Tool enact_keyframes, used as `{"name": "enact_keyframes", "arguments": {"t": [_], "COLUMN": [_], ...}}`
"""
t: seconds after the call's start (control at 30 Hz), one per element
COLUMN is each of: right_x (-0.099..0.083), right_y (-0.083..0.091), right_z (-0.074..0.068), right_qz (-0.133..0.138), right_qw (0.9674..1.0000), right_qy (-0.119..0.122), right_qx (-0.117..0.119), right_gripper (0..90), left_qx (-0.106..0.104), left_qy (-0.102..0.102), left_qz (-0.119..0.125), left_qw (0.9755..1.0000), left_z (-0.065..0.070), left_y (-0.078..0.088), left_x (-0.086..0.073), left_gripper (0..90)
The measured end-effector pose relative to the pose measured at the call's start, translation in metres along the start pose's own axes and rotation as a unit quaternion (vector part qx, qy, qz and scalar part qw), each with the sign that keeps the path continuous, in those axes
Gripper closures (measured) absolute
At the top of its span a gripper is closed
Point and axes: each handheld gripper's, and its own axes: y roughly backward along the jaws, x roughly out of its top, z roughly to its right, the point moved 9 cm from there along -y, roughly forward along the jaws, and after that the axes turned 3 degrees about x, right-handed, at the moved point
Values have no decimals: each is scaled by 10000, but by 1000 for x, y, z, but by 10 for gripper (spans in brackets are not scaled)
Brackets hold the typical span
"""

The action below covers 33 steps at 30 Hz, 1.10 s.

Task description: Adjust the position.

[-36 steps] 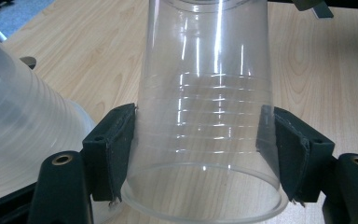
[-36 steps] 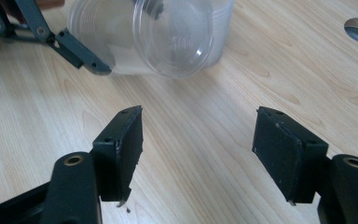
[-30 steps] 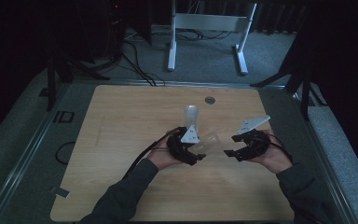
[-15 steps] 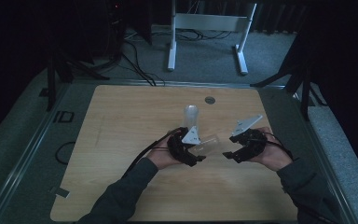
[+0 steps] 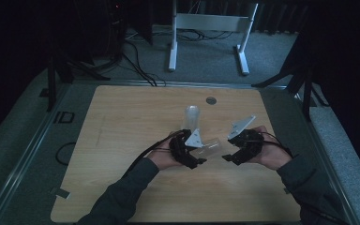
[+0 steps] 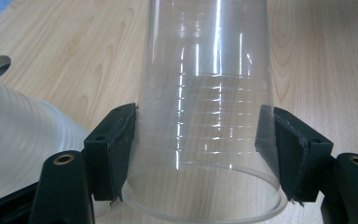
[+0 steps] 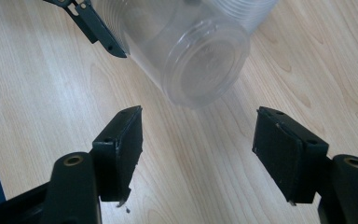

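The left gripper point(image 5: 194, 157) is clamped on a clear plastic cup point(image 6: 207, 116), its two black pads pressed against opposite sides of the wall near the open rim, as the left gripper view shows. The cup lies tilted, almost on its side, above the wooden table point(image 5: 122, 140), with its closed base pointing toward the right gripper point(image 5: 232, 154). That gripper's jaws stand wide apart and hold nothing; in the right gripper view the cup's round base sits just ahead of them and a little above the gap. A second, ribbed translucent cup point(image 6: 18, 140) lies just beside the held one; in the high view a clear cup point(image 5: 191, 117) also stands upright on the table behind the left gripper, though whether these are the same cup cannot be told.

The thin wall looks easy to crush: a harder squeeze from the left pads could buckle it. If the right gripper closes on the tapered base off-centre, the smooth plastic could slip out and knock the neighbouring cup.
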Motion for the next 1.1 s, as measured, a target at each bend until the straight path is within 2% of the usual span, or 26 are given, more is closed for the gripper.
{"name": "enact_keyframes", "arguments": {"t": [0.5,0.7,1.1], "right_x": [2,4,4], "right_y": [-2,-5,-12], "right_z": [-4,-5,-13], "right_qz": [-527,-605,-798], "right_qw": [9978,9965,9940], "right_qy": [384,555,693], "right_qx": [82,128,278], "right_gripper": [329,329,328], "left_qx": [-146,-175,-87], "left_qy": [-262,-425,-726], "left_qz": [-218,-354,-563], "left_qw": [9993,9983,9957], "left_z": [7,10,15], "left_y": [-4,-7,-10], "left_x": [-6,-7,-9], "left_gripper": [303,303,302]}}
